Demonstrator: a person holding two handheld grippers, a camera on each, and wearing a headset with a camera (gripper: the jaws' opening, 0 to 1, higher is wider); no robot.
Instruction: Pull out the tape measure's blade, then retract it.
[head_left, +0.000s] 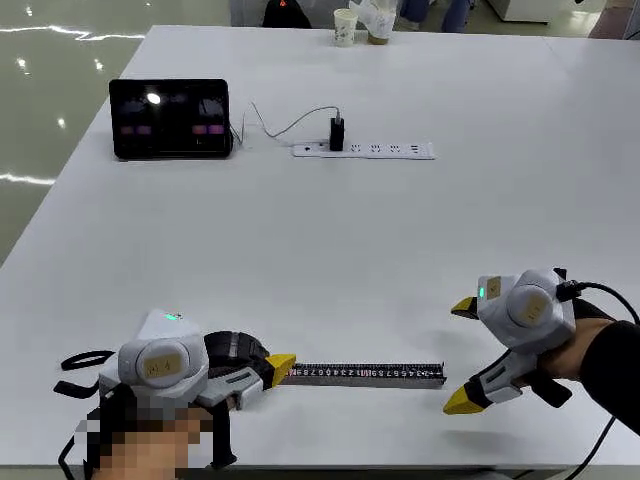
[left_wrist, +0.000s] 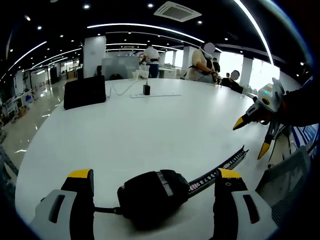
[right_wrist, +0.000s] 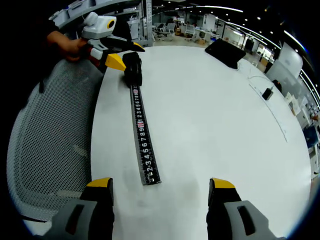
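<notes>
1. One tape measure (head_left: 235, 352) lay at 7 o'clock on the white table (head_left: 400, 240). Its single blade (head_left: 365, 373) ran out flat toward 3 o'clock.
2. There were two grippers. The left gripper (left_wrist: 154, 174) straddled the case with its jaws wide. The left gripper view showed gaps on both sides, which the head view hid.
3. The right gripper (head_left: 462, 354) stood wide just beside the blade tip, not touching it.
4. The right gripper view resolved the blade numerals.
5. One tablet (head_left: 170, 118) stood at 11 o'clock and one power strip (head_left: 365, 150) lay at 12 o'clock.
</notes>
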